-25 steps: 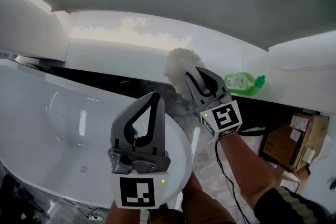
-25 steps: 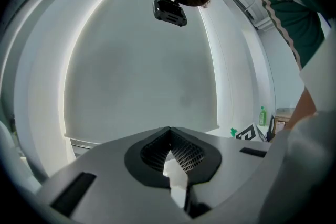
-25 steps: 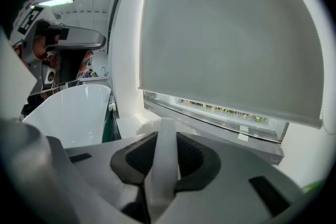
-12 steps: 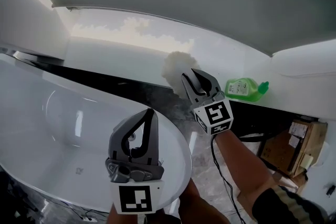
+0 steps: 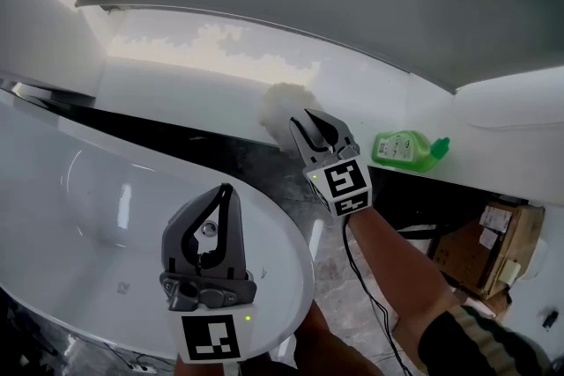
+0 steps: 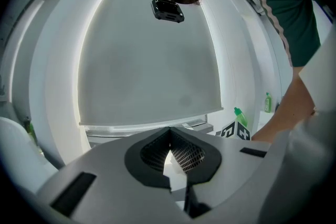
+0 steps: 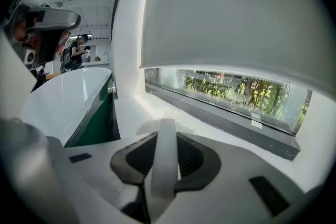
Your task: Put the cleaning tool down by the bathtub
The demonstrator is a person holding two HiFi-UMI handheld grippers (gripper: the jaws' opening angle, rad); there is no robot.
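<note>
The right gripper [image 5: 302, 122] pinched the fluffy duster [image 5: 280, 104] by its flat handle, with the head close to the window ledge [image 5: 194, 106] beside the bathtub [image 5: 79, 189]. The left gripper [image 5: 224, 191] was pressed together, empty. Placement looked under way, with lowering and release likely remaining.

Left tool [image 6: 169, 132], jaws together and empty, faces a grey blind [image 6: 152, 60]; green bottle [image 6: 240, 117] at right.

A green bottle [image 5: 407, 150] lies on the white ledge [image 5: 189, 101].
</note>
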